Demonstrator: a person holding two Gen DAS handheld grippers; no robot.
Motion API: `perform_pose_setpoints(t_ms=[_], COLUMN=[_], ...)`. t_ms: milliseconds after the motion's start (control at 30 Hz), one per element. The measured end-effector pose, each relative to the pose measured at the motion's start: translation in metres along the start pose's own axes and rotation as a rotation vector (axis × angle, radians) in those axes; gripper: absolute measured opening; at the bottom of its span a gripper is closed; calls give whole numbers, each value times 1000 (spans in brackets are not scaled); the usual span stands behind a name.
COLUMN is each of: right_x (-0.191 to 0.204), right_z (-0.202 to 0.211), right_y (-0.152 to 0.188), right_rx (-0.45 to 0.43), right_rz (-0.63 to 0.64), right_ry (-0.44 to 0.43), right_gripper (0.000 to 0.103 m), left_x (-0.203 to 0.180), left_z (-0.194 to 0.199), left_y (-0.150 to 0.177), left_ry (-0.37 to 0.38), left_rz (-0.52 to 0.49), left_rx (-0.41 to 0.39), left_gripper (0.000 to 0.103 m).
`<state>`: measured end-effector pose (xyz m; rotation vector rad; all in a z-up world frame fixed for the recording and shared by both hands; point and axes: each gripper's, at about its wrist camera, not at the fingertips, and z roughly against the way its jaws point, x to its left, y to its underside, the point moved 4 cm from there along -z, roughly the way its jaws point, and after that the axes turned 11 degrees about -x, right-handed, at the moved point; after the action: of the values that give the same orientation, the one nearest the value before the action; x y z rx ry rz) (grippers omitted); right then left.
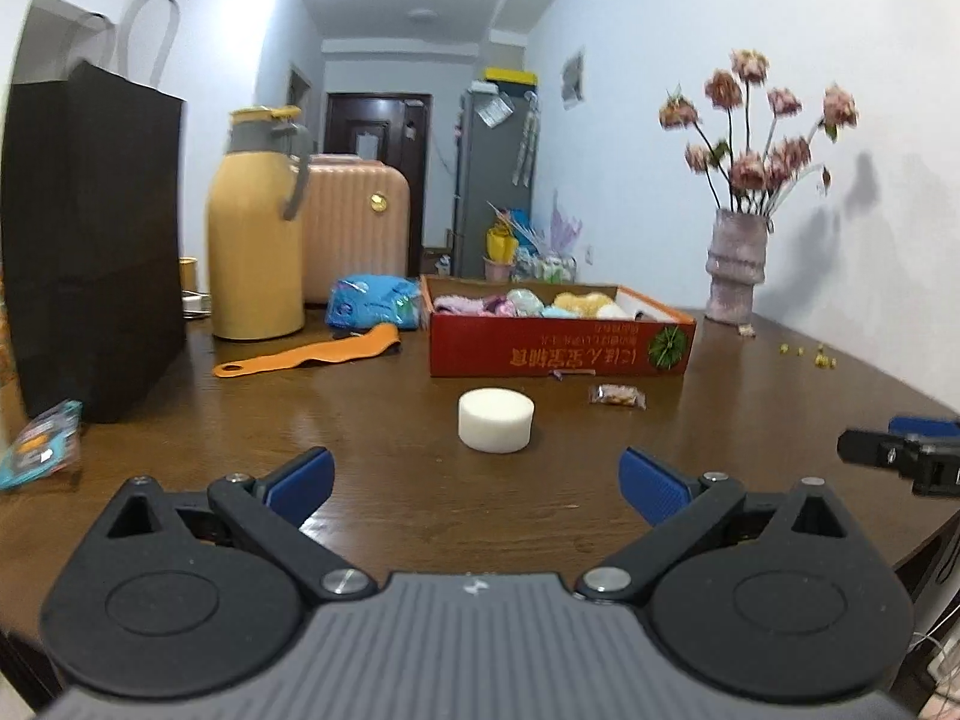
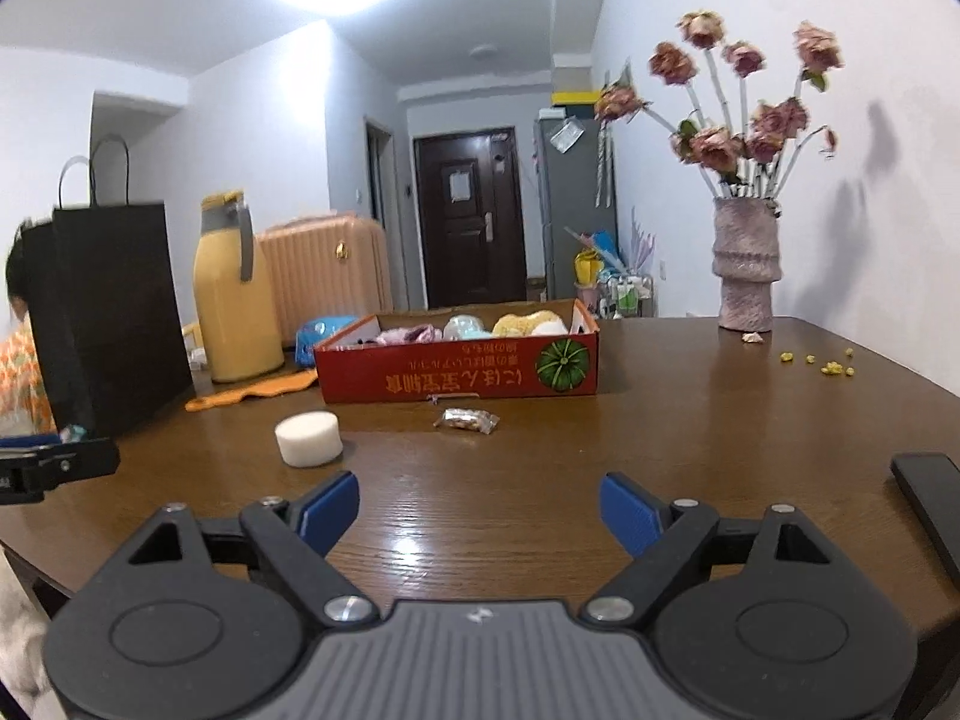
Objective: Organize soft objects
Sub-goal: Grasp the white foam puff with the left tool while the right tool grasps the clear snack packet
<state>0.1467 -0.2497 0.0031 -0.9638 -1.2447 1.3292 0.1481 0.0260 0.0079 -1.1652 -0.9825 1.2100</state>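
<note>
1. My left gripper [image 1: 477,483] is wide open and holds nothing. My right gripper [image 2: 480,507] is wide open too, and it holds nothing.

2. The white sponge [image 1: 496,420] sits alone on the brown table [image 1: 390,498], out in the middle, just in front of my left gripper. It is between me and the red box [image 1: 561,350]. From my right side, the sponge is off to the left.

3. The red box is farther back on the table. Soft things in pink, blue, yellow and white already lie inside it. I think the sponge belongs in there too.

4. The sponge looks light and squishy. I think it will dent if I squeeze hard, so a soft squeeze should do. It does not look slippery, and it will not break.

5. It is round like a thick coin and lies flat. I would take it by its round side, one finger on each side, low and near the middle.

6. A small snack packet [image 1: 618,395] lies near the sponge, by the front of the box. It looks crinkly, not soft.

7. I cannot see all the way into the box, because its front wall hides the bottom. So I cannot tell how much room is left.

8. The far side of the sponge is hidden from me.

9. The edges of both views look bent and a bit blurry.
</note>
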Motion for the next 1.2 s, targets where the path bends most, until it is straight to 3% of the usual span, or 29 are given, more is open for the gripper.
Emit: perform_pose_setpoints(t_ms=[100, 267, 533, 633, 733, 900, 1067, 1200], right_x=[-4, -8, 6, 5, 4, 0, -6, -2], right_z=[-28, -82, -184, -222, -252, -284, -295, -288], right_y=[-5, -15, -18, -13, -5, 5, 8, 8], right_rx=[23, 63, 155, 196, 247, 272, 305, 300], right_rz=[29, 70, 203, 219, 221, 210, 167, 178], right_ry=[2, -28, -142, -173, -212, -238, -263, -272], right_gripper=[85, 81, 77, 67, 59, 51, 22, 16], left_x=[2, -2, -13, -12, -11, -7, -9, -11], left_z=[-35, -89, -173, -194, -207, -211, -207, -200], left_y=[2, -2, 2, 9, 16, 16, 9, 3], left_ry=[-18, 37, 56, 63, 75, 61, 55, 37], left_rz=[-31, -45, -43, -28, -19, 14, 44, 46], left_rx=[47, 88, 175, 219, 262, 249, 233, 222], left_gripper=[102, 94, 84, 76, 59, 57, 57, 56])
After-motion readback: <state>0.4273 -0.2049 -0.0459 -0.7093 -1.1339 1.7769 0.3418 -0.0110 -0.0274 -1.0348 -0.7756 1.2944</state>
